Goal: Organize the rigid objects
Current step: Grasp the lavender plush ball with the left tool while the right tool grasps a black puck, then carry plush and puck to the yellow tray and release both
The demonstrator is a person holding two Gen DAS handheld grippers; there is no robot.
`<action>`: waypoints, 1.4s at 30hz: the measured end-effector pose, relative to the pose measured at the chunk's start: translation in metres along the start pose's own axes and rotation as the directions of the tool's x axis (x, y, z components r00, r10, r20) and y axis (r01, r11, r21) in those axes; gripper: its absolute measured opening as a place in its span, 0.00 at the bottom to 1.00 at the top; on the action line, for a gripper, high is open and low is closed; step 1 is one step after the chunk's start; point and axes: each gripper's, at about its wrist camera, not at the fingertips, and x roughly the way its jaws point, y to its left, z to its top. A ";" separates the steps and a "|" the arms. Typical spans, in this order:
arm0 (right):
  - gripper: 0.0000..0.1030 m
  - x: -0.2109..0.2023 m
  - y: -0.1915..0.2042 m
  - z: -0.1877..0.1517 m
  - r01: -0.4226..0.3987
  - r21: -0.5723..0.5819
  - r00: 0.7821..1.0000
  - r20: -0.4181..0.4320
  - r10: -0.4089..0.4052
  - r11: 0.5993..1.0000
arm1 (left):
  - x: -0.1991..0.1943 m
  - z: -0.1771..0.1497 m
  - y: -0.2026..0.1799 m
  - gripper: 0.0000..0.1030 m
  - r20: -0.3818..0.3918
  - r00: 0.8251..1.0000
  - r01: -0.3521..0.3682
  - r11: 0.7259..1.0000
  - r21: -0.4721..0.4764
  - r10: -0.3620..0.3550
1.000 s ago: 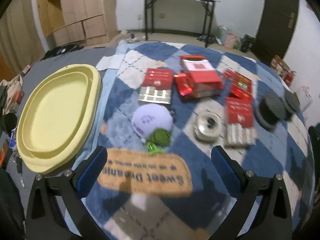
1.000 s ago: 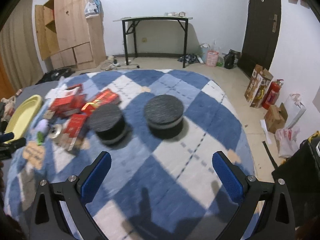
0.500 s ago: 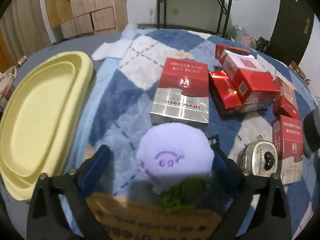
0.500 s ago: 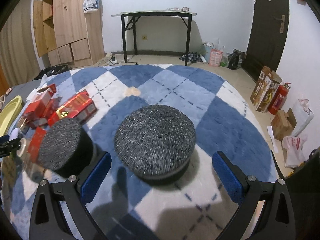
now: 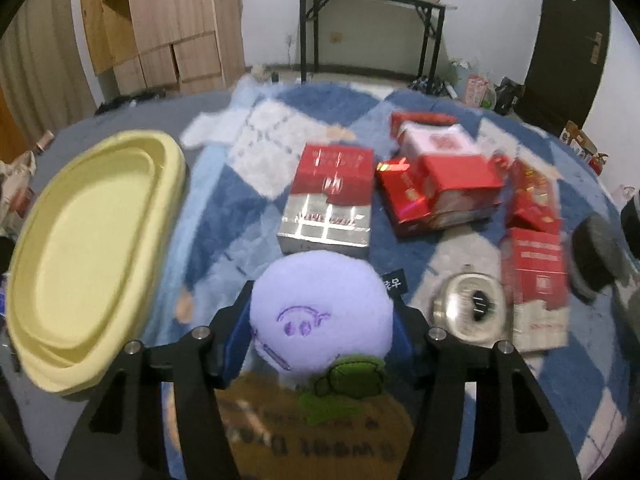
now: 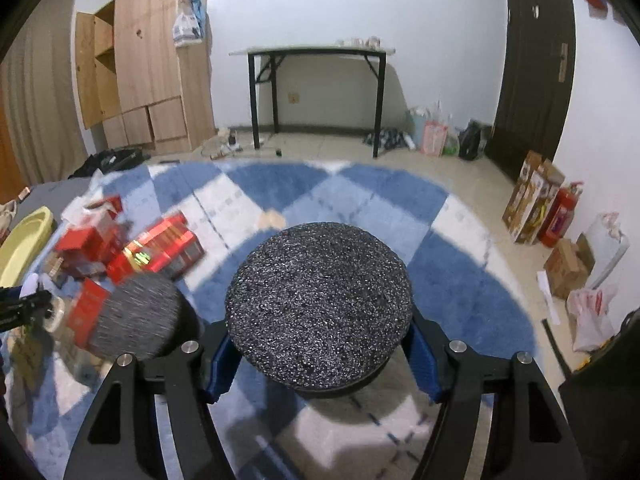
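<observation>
Beside tray rim, bare rug

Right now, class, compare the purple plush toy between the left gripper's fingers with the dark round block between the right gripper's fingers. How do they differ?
1. The purple plush toy is pale lilac with a stitched face; the dark round block is speckled charcoal, with no markings visible.
2. The toy looks soft, domed and fuzzy; the block has a flat, grainy top.
3. The toy carries a green tuft; the block shows none.
Shared: both are round, rest on the blue checked rug, and sit between closing jaws.
</observation>
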 end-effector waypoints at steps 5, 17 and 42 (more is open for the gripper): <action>0.68 -0.045 0.004 0.002 -0.066 0.045 0.998 0.014 0.065 0.997 | -0.062 0.001 -0.005 0.59 0.072 0.996 0.044 0.999 -0.002 -0.043; 0.68 -0.114 0.062 -0.016 -0.179 -0.090 0.984 -0.004 0.179 0.980 | -0.151 -0.018 -0.009 0.59 0.140 0.985 0.101 0.995 0.009 -0.102; 0.68 0.060 0.367 0.049 -0.578 -0.466 0.806 -0.199 0.557 0.670 | -0.009 0.011 0.267 0.60 -0.029 0.983 -0.184 0.948 -0.260 0.182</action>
